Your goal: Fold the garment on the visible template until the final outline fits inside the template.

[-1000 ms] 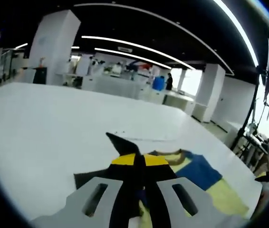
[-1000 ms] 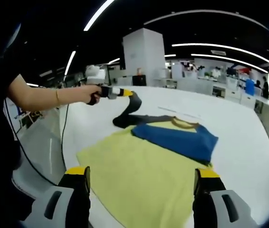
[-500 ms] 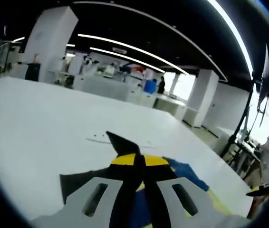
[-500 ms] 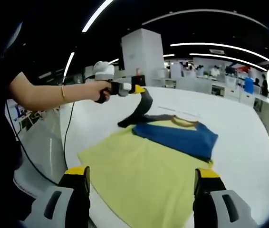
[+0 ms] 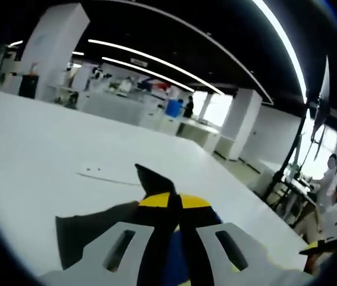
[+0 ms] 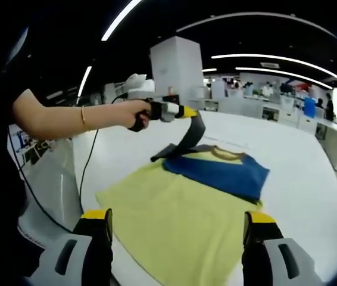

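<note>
Yellow shirt (image 6: 180,220) lay flat on the white bench (image 6: 311,167) before the right claw (image 6: 177,238), whose jaws stood apart. Farther off, the left claw (image 6: 187,113) was clamped on the dark sleeve (image 6: 183,143), lifted clear; a slipping pinch could likely drop it short. The left gripper view added template marks (image 5: 106,177) beyond the claw.

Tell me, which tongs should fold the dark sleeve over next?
Left, probably. The left tongs are shut on the dark sleeve, lifted above the yellow and blue shirt. The right tongs are open, holding nothing.
</note>
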Demonstrator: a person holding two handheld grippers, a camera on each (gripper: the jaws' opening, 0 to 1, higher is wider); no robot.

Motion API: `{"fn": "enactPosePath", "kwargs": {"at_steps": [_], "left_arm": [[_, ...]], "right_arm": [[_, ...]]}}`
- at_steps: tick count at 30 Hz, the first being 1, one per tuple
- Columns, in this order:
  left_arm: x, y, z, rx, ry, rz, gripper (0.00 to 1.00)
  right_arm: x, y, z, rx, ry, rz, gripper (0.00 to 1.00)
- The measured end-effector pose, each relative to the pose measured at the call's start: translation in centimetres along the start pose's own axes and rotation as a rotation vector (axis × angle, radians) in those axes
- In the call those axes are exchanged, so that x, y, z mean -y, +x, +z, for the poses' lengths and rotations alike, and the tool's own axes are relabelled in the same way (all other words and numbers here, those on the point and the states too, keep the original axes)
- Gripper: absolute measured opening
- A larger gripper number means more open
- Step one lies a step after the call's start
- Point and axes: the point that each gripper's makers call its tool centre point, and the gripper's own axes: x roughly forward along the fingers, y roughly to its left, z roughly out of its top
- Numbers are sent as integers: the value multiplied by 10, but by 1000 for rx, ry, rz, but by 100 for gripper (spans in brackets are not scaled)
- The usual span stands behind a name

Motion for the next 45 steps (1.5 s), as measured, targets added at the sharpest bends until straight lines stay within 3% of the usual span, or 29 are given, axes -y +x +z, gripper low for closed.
{"fn": "enactPosePath", "kwargs": {"at_steps": [19, 27, 38, 45], "left_arm": [[61, 32, -18, -46, 19, -128, 1], [84, 46, -37, -92, 86, -166, 1], [107, 72, -63, -153, 113, -215, 1], [124, 84, -88, -204, 140, -248, 1]], "right_arm": [[10, -7, -7, -8, 21, -33, 89], [14, -8, -15, -11, 40, -42, 89], [25, -11, -26, -17, 67, -55, 90], [31, -12, -31, -18, 82, -65, 90]]}}
